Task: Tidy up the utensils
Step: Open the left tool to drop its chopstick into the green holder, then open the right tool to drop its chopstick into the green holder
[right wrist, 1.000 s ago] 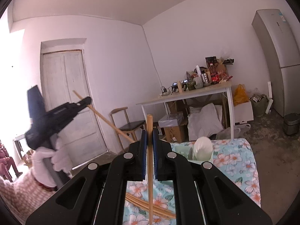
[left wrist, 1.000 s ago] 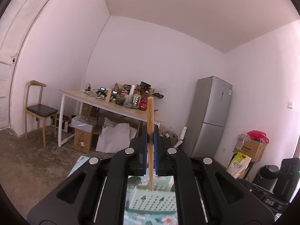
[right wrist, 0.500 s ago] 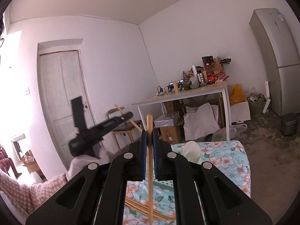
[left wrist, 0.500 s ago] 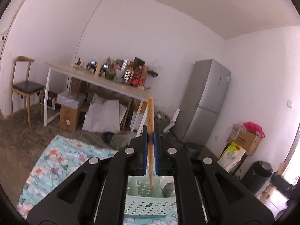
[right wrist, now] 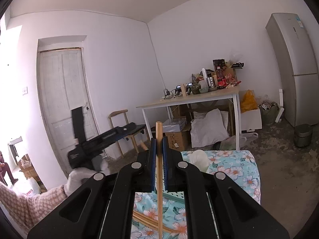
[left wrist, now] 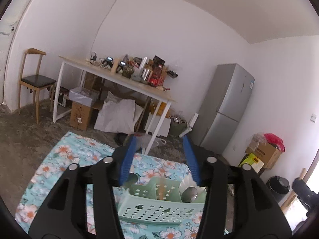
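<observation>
My left gripper [left wrist: 160, 159] has just been opening, and its blue pads [left wrist: 127, 159] now stand apart with nothing between them. It hangs just above the green basket [left wrist: 157, 209] that sits on the flowered cloth [left wrist: 65, 163]. A faint tan streak shows in the basket's middle compartment; I take it for a chopstick going in, though it is too blurred to be sure. A metal spoon [left wrist: 189, 193] sits in the compartment to the right of it.

My right gripper [right wrist: 159, 159] is clamped on a wooden chopstick [right wrist: 159, 159], which stands nearly upright between the pads, its top end above them. More chopsticks [right wrist: 147, 222] lie loose on the cloth below, near the edge of the basket.

I judge the step in hand to be the drop into the basket, with the right stick next. To do it well, I should lift the left gripper straight up and clear before swinging away, so a finger does not catch the basket's wall and tip it. Then I should bring the right stick over the same middle compartment, keep it upright, lower its bottom end inside the walls and only then let go. Released high, a thin stick can bounce off the rim and roll onto the cloth.
</observation>
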Motion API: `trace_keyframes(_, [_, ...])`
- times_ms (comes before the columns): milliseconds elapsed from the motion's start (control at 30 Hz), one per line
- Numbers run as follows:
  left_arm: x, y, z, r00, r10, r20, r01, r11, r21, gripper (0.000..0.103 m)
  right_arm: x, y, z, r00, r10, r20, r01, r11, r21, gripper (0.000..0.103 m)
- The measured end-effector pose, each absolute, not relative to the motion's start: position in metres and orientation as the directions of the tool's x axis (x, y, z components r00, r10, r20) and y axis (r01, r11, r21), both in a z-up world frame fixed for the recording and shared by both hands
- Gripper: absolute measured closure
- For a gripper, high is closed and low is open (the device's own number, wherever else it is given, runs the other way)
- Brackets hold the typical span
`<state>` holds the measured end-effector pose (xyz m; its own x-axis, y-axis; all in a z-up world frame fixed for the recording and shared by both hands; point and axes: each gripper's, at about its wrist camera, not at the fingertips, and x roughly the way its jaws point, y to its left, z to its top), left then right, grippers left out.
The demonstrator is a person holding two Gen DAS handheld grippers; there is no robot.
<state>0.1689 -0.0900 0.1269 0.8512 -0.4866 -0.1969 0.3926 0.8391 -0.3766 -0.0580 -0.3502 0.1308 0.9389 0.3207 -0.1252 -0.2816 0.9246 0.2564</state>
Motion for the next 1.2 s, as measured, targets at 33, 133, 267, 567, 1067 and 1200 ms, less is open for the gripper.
trace_keyframes(33, [0.163, -0.083, 0.129, 0.854, -0.484, -0.19, 0.392, 0.84, -0.375, 0.05, -0.057, -0.349, 0.132, 0.939, 0.321, -0.123, -0.283, 0.925, 0.254, 0.096])
trace_keyframes(133, [0.146, -0.069, 0.132, 0.86, -0.472, -0.192, 0.388, 0.851, -0.354, 0.041, -0.052, -0.346, 0.139, 0.938, 0.326, -0.116, -0.291, 0.924, 0.248, 0.096])
trace_keyframes(267, [0.122, -0.054, 0.121, 0.86, -0.454, -0.232, 0.379, 0.873, -0.307, 0.032, -0.04, -0.341, 0.154, 0.938, 0.335, -0.092, -0.307, 0.924, 0.228, 0.096])
trace_keyframes(567, [0.086, -0.022, 0.062, 0.843, -0.384, -0.376, 0.311, 0.919, -0.24, 0.019, 0.011, -0.326, 0.203, 0.939, 0.342, -0.032, -0.333, 0.929, 0.161, 0.097])
trace_keyframes(1067, [0.05, -0.006, -0.005, 0.789, -0.369, -0.49, 0.305, 0.929, -0.208, 0.014, 0.118, -0.307, 0.174, 0.972, 0.208, -0.109, -0.2, 0.977, 0.076, 0.096])
trace_keyframes(1200, [0.048, -0.009, -0.003, 0.796, -0.371, -0.479, 0.311, 0.928, -0.202, 0.014, 0.141, -0.305, 0.143, 0.955, 0.207, -0.211, -0.193, 0.978, 0.082, 0.095])
